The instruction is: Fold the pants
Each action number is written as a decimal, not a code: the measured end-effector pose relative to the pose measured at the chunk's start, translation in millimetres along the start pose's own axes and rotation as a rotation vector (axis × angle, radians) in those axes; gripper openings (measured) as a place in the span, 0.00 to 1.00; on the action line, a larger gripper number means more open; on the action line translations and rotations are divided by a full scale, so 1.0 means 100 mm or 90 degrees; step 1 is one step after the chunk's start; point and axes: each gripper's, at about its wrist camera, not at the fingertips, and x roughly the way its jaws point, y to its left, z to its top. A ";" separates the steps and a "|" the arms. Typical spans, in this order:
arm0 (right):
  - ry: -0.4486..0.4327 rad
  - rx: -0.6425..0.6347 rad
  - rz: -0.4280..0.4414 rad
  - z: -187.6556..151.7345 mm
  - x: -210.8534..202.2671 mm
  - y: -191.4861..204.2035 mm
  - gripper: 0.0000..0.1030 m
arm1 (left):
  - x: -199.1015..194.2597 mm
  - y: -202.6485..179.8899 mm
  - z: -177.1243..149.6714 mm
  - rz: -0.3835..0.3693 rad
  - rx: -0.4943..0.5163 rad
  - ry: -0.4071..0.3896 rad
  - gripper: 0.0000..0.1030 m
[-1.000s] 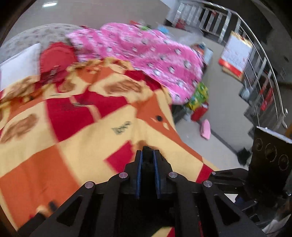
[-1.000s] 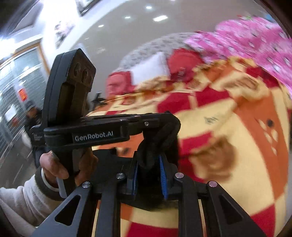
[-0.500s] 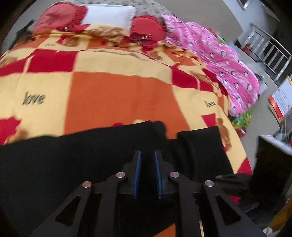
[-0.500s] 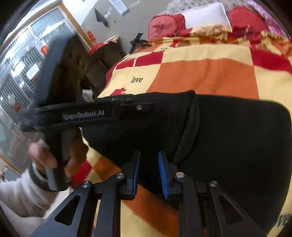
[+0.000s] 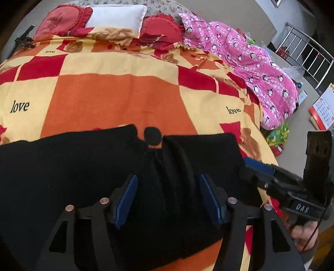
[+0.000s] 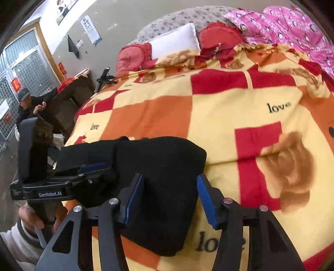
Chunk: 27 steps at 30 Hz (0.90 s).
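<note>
Black pants (image 5: 62,166) lie on a checked blanket (image 5: 117,93) below pillows (image 5: 117,14).

— How are your grippers set?
— Your left gripper (image 5: 168,200) has its blue-padded fingers spread wide apart, gripping nothing.
— And the other?
— Your right gripper (image 6: 170,200) is spread wide too. Each hand grips its handle: your right hand (image 5: 303,234) low at right, your left hand (image 6: 35,216) low at left.

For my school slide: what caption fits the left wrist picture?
Open left gripper above black pants on a checked blanket.
</note>
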 end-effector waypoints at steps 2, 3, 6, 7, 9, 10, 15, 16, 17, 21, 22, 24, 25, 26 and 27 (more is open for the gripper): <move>-0.002 0.006 0.006 0.00 -0.04 -0.05 0.52 | 0.03 -0.08 0.01 0.002 0.017 0.005 0.16; -0.003 0.004 0.006 0.01 -0.04 -0.03 0.52 | 0.07 -0.14 0.03 -0.007 0.030 0.020 0.13; -0.016 -0.008 0.014 0.06 -0.14 0.04 0.52 | -0.04 -0.21 0.10 -0.009 0.056 0.009 0.11; -0.020 -0.014 0.018 0.06 -0.19 0.06 0.52 | -0.12 -0.21 0.12 -0.012 0.060 -0.001 0.11; -0.028 -0.028 0.026 0.10 -0.23 0.16 0.52 | -0.30 -0.18 0.15 -0.012 0.066 -0.025 0.11; -0.029 -0.034 0.031 0.11 -0.24 0.20 0.52 | -0.36 -0.14 0.14 -0.001 0.068 -0.031 0.11; -0.001 -0.068 0.026 0.11 0.03 0.36 0.52 | -0.26 0.12 0.00 0.062 0.032 -0.011 0.12; 0.013 -0.075 0.018 0.08 0.16 0.37 0.52 | -0.18 0.16 -0.02 0.061 0.016 -0.005 0.12; 0.023 -0.080 0.009 0.06 0.25 0.38 0.52 | -0.15 0.18 -0.03 0.059 0.007 -0.007 0.13; 0.025 -0.096 -0.006 0.04 0.30 0.40 0.52 | -0.19 0.10 -0.03 0.067 0.019 -0.015 0.15; 0.027 -0.094 -0.006 0.05 0.28 0.40 0.52 | -0.21 0.10 -0.03 0.067 0.017 -0.015 0.15; 0.022 -0.087 -0.011 0.07 0.18 0.41 0.54 | -0.26 0.09 -0.05 0.068 0.007 -0.017 0.20; 0.013 -0.089 -0.010 0.08 0.12 0.42 0.54 | -0.29 0.11 -0.06 0.071 0.002 -0.021 0.24; 0.003 -0.094 -0.007 0.07 0.04 0.46 0.54 | -0.32 0.14 -0.08 0.075 -0.001 -0.025 0.26; 0.002 -0.099 -0.005 0.05 0.01 0.49 0.54 | -0.35 0.15 -0.11 0.080 -0.006 -0.030 0.30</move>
